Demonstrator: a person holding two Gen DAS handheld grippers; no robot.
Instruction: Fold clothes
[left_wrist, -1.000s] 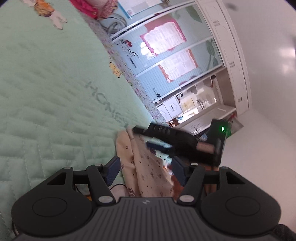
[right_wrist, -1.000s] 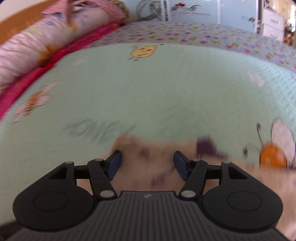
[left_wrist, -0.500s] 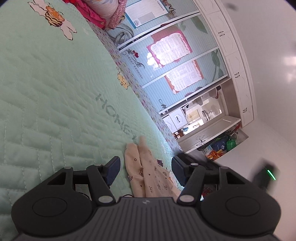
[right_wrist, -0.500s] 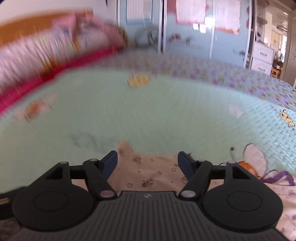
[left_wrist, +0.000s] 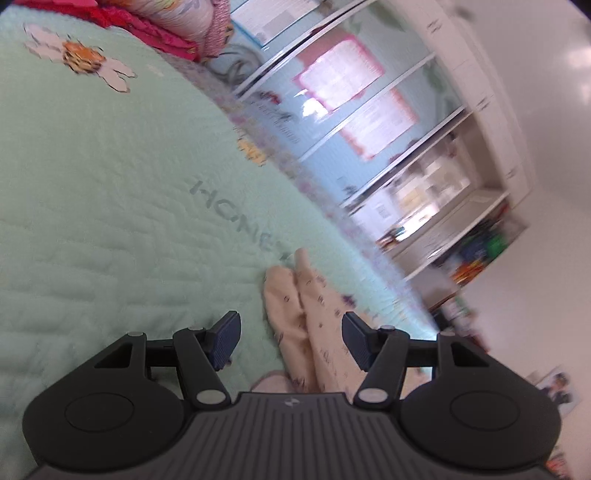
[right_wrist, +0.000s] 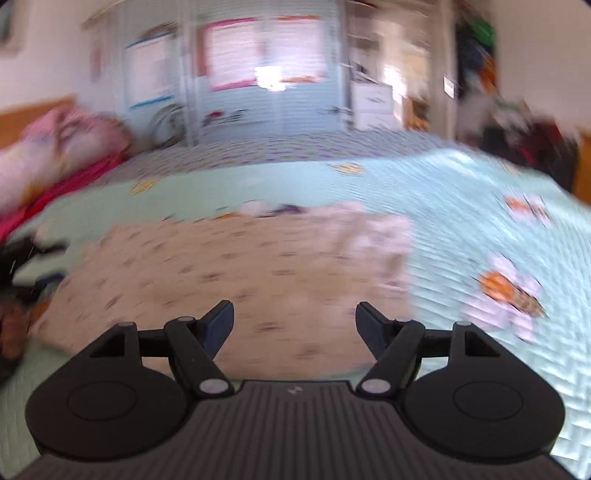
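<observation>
A beige garment (left_wrist: 306, 314) with small dark prints lies on the mint green quilt (left_wrist: 110, 184). Two narrow ends of it point away from me in the left wrist view. My left gripper (left_wrist: 291, 341) is open, with the fabric running between its fingers and neither pad pressing on it. The right wrist view is blurred by motion. There the same beige garment (right_wrist: 221, 266) spreads wide across the quilt (right_wrist: 461, 206). My right gripper (right_wrist: 295, 326) hovers open above its near edge with nothing gripped.
Pink pillows (right_wrist: 55, 147) are piled at the head of the bed on the left. A pale pink cloth (right_wrist: 373, 236) lies bunched at the beige garment's right end. Sliding wardrobe doors (left_wrist: 351, 92) and a shelf stand beyond the bed. A dark blurred shape (right_wrist: 22, 258) sits at the left edge.
The right gripper, which reached over the garment in the left wrist view, has swept away out of that view. Its jaws have widened. The left view has rolled slightly.
</observation>
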